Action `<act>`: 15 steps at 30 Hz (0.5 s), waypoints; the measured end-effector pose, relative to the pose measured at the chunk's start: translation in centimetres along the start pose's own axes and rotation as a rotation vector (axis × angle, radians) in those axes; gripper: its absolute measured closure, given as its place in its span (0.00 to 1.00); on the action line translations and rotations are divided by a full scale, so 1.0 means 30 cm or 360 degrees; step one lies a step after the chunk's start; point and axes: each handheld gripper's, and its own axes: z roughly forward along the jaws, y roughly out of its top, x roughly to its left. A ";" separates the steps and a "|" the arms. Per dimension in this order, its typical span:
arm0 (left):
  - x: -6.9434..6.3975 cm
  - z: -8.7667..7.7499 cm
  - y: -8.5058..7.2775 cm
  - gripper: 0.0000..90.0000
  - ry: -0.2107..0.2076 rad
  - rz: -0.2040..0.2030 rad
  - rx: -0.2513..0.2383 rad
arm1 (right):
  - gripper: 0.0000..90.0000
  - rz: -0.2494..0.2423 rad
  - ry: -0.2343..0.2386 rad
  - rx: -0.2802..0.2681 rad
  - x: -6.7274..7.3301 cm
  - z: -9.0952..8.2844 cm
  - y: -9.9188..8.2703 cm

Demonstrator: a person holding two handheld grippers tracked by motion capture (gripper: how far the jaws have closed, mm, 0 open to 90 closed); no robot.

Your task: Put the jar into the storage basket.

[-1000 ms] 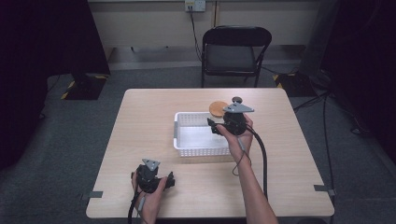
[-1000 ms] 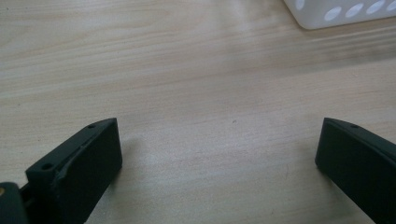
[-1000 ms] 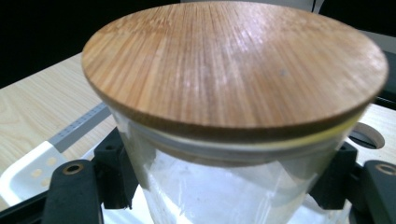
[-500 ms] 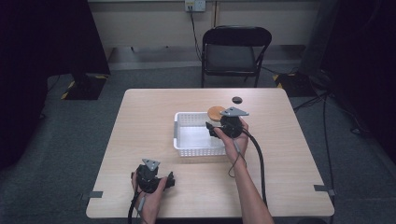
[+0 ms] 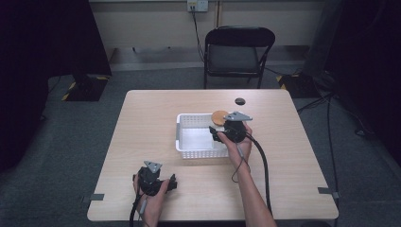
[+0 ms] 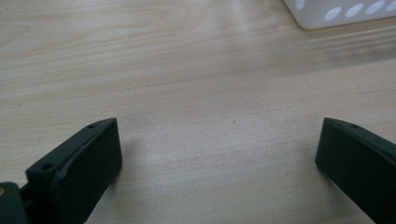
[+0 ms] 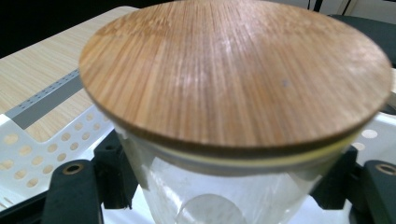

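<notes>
A clear glass jar (image 7: 219, 200) with a round bamboo lid (image 7: 233, 74) is upright between the black jaws of my right gripper (image 7: 229, 186), which is shut on its glass body. In the high view the lid (image 5: 219, 117) shows at the far right corner of the white perforated basket (image 5: 178, 137), with the right gripper (image 5: 221, 126) just behind it. Whether the jar's base rests on the basket floor cannot be told. My left gripper (image 5: 171, 182) lies near the table's front edge. Its jaws stand wide open over bare wood (image 6: 219, 158).
A small black round disc (image 5: 240, 100) lies on the table beyond the basket. A black folding chair (image 5: 236, 52) stands behind the table's far edge. A corner of the basket (image 6: 336, 11) shows ahead of the left gripper. The basket wall (image 7: 42, 149) surrounds the jar.
My right gripper has sunk with the jar and come a little nearer, down at the basket's far right corner. The black disc behind it is now uncovered. The left gripper has not moved.
</notes>
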 end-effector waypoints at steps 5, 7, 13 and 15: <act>0.000 0.000 0.000 0.00 0.0000 0.0000 0.0000 | 0.28 0.0024 -0.0005 -0.0009 -0.002 -0.006 -0.009; 0.000 0.000 0.000 0.00 0.0000 0.0000 0.0000 | 0.28 0.0022 -0.0005 0.0001 -0.001 -0.010 -0.010; 0.000 0.000 0.000 0.00 0.0000 0.0000 0.0000 | 0.28 0.0014 -0.0020 0.0026 0.006 -0.013 -0.008; 0.000 0.000 0.000 0.00 0.0000 0.0000 0.0000 | 0.28 0.0006 -0.0027 0.0027 0.011 -0.012 -0.007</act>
